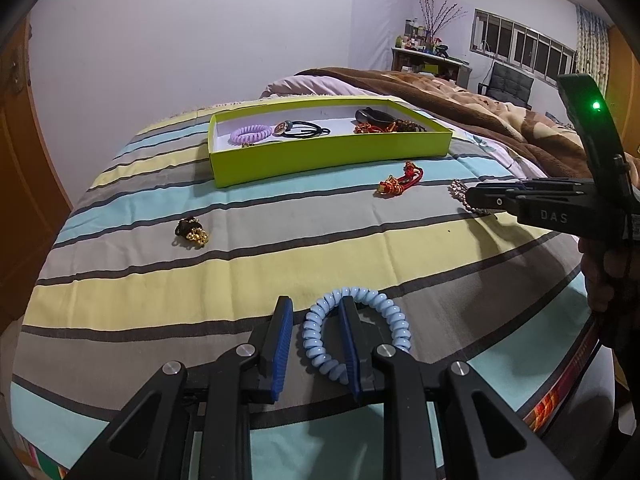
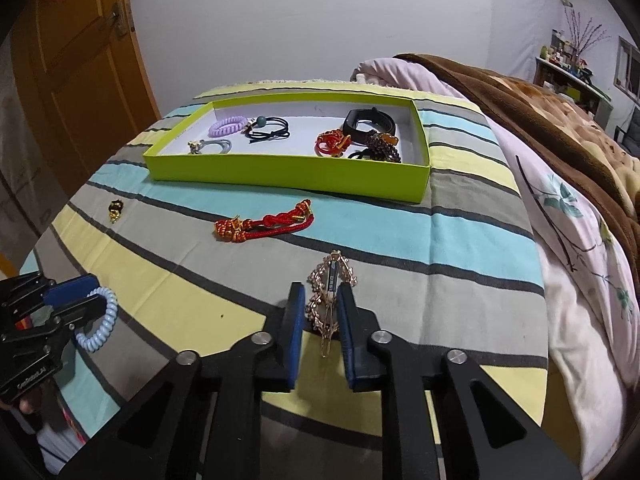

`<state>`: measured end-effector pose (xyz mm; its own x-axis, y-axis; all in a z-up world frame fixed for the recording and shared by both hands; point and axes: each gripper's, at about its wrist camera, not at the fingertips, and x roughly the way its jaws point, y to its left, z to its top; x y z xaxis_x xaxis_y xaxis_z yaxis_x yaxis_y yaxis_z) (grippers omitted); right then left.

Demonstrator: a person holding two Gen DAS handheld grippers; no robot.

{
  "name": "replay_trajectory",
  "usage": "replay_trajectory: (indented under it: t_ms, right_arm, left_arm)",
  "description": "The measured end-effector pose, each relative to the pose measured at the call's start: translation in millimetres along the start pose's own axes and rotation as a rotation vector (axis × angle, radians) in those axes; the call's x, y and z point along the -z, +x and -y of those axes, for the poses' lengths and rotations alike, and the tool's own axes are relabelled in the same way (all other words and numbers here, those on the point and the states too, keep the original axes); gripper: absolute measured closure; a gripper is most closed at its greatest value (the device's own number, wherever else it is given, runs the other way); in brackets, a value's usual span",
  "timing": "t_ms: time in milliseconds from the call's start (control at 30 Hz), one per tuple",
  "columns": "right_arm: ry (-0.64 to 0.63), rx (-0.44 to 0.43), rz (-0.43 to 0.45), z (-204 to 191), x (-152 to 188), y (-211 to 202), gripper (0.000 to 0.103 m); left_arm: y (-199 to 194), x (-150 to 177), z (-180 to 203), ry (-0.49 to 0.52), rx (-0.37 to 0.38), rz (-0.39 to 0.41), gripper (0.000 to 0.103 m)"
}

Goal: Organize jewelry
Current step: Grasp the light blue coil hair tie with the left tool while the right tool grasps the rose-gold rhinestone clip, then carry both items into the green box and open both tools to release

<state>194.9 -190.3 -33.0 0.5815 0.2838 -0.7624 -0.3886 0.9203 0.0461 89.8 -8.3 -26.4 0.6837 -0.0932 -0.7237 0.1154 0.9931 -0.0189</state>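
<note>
The left gripper (image 1: 314, 344) has its blue-padded fingers (image 1: 280, 344) apart, straddling one side of a pale blue spiral hair tie (image 1: 394, 320): the right finger sits inside the loop and the left finger outside it, so the coil's left arc lies in the gap. The pads do not look pressed onto it yet. Threading one finger through the ring seems a sensible way to catch something this springy, since closing would pinch a single strand rather than squash the whole coil.

The right gripper (image 2: 318, 320) brackets a rose-gold ornate hair clip (image 2: 332, 280) that runs lengthwise between the fingers (image 2: 295, 320). A gap shows on both sides, so the fingers are apart around it, not clamped. Lining up along the clip's long axis lets the pads close across its narrow width.

Both pieces lie on the striped bedsheet (image 1: 240, 272) near the bed's front edge. Further out, a red braided cord bracelet (image 2: 264, 226) and a small black-and-gold trinket (image 1: 192, 232) also wait loose on the sheet. Beyond them sits the lime green box (image 1: 320, 158), shallow and open, already holding a purple spiral hair tie (image 1: 251, 134), black elastic ties, a black wristband (image 2: 370, 120) and beaded pieces; it is presumably the destination.
</note>
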Motion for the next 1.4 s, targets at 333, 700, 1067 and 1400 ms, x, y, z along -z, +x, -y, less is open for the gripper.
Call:
replay_trajectory:
  t_ms: [333, 700, 1067, 1400]
  right_arm:
    - [-0.035, 0.046, -0.005, -7, -2, 2, 0.097]
    - [-0.025, 0.03, 0.016, -11, 5, -8, 0.1]
    - [0.006, -0.001, 0.082, -17, 6, -36, 0.1]
    - [0.008, -0.013, 0.125, -18, -14, -44, 0.1]
  left_arm:
    - [3, -3, 1, 0.007, -0.019, 0.008, 0.093]
    - [3, -4, -1, -0.011, -0.002, 0.008, 0.095]
    - [-11, -14, -1, -0.023, 0.021, 0.054, 0.095]
    - [-18, -45, -11, -0.043, 0.007, 0.118, 0.095]
